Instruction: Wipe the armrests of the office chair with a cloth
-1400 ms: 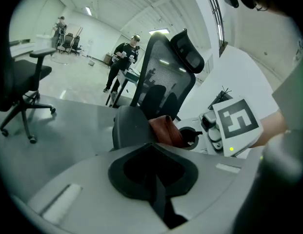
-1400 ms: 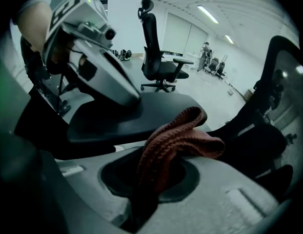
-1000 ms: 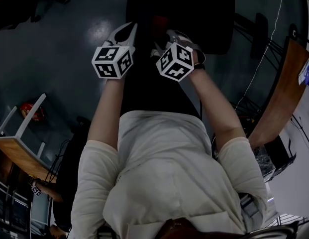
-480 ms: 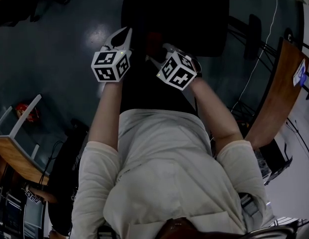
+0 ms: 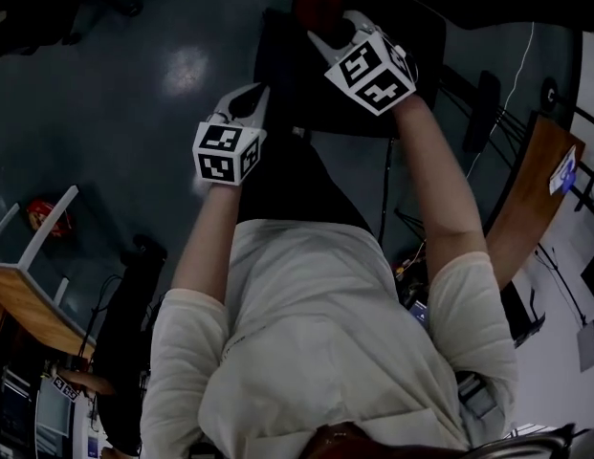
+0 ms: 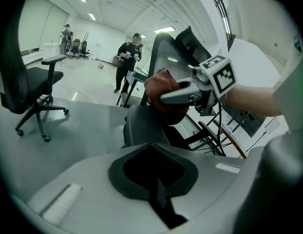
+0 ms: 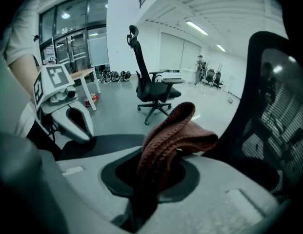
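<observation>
The wiping looked not yet begun. The cloth point(image 7: 171, 140) was held in the air over the chair point(image 5: 306, 94) and touched no part of it that the views showed.

The right gripper point(image 5: 337, 29) had its jaws clamped on the lower end of the cloth. It was a reddish knitted piece, and its free end folded over above the jaws. This put the cloth above the chair's seat point(image 6: 141, 126) and close to its backrest point(image 7: 273, 96).

The left gripper point(image 5: 247, 103) had its jaws pressed together with nothing between them. It hung over the near edge of the seat, closer to the person than the right one, and did no work on the chair.

The right arm was stretched well forward and almost straight, reaching toward the backrest. The left arm was less extended, with its forearm aimed at the seat's near edge. Both grippers pointed away from the person and toward the chair.

By my judgement, the next move called for carrying the cloth sideways from the chair's middle to an armrest point(image 5: 483, 94). The dark bar to the right of the seat was probably one, though the head view was too dim to be sure. The right wrist would have to tip so that the loose fold lay flat on the pad's top, with enough pressure to rub along its length. Held by one end only, the cloth might bunch rather than spread. The chair might also turn under the push, so the idle left gripper could usefully brace it.
</observation>
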`<control>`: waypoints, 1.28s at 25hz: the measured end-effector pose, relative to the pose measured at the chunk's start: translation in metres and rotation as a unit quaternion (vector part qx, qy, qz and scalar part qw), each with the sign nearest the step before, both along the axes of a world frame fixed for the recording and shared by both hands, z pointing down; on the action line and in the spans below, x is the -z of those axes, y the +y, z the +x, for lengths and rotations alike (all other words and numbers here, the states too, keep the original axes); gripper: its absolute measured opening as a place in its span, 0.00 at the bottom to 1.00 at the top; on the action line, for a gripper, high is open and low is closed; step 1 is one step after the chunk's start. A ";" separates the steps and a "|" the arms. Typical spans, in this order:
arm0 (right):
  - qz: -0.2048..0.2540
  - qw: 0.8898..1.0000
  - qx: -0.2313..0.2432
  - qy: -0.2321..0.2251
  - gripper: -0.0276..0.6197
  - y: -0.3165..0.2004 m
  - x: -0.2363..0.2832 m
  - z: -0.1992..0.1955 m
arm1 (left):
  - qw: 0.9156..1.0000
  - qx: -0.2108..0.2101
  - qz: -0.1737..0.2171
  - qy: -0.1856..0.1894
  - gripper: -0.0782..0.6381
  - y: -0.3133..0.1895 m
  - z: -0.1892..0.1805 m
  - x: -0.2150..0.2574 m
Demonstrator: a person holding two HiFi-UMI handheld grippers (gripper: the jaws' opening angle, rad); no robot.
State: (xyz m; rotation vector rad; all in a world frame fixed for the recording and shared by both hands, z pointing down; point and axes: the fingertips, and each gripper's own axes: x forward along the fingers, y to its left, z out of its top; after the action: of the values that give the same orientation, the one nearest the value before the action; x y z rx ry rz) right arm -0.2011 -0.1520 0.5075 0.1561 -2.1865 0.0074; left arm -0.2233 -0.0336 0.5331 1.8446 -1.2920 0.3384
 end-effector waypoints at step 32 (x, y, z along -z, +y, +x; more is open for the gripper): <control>-0.137 0.988 -0.065 -0.008 0.12 -0.033 -0.036 -0.005 | 1.000 0.002 -0.004 -0.003 0.13 -0.010 -0.002 -0.002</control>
State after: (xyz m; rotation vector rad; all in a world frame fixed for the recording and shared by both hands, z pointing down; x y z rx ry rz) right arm -0.2064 -0.1847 0.5431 0.1427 -2.1634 0.3827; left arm -0.2257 -0.0437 0.5351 1.8345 -1.2963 0.3471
